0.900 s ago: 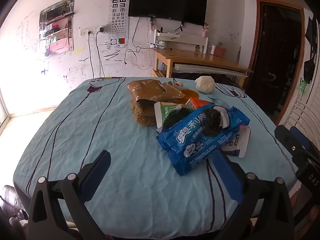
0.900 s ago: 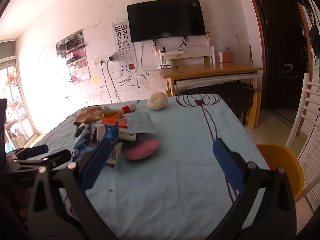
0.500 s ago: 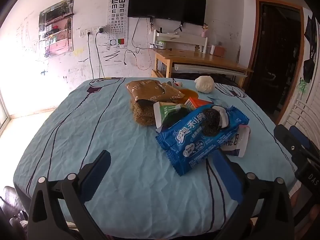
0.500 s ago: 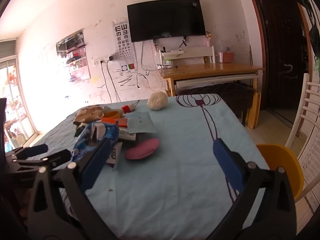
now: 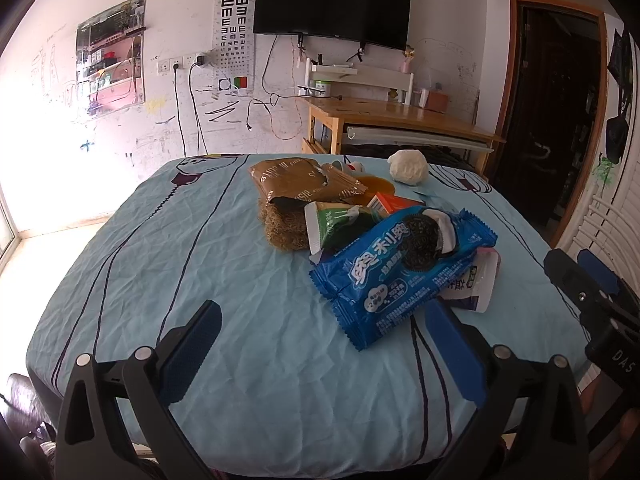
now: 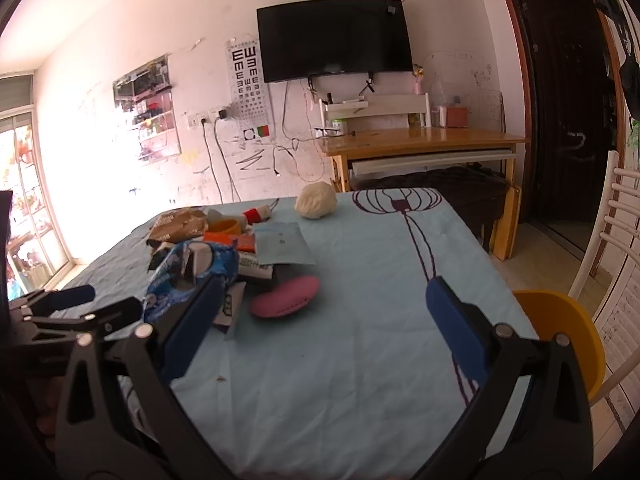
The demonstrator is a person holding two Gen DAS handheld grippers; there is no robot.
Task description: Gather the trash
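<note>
A pile of trash lies on the light blue tablecloth (image 5: 160,264). In the left wrist view a blue cookie wrapper (image 5: 404,272) lies nearest, with a green and white pack (image 5: 332,228), a brown wrapper (image 5: 300,180), a white pouch (image 5: 476,284) and a crumpled white ball (image 5: 408,166). My left gripper (image 5: 320,352) is open and empty just short of the blue wrapper. My right gripper (image 6: 320,324) is open and empty over bare cloth, right of the pile. A pink flat item (image 6: 286,296) and the blue wrapper (image 6: 188,268) show in the right wrist view.
A yellow chair seat (image 6: 568,332) stands at the table's right edge beside a white chair back (image 6: 616,216). A wooden desk (image 6: 424,144) and a dark doorway (image 6: 560,100) are behind the table. My right gripper shows at the right edge of the left wrist view (image 5: 592,292).
Nothing has visibly changed apart from a very slight shift of the left wrist view.
</note>
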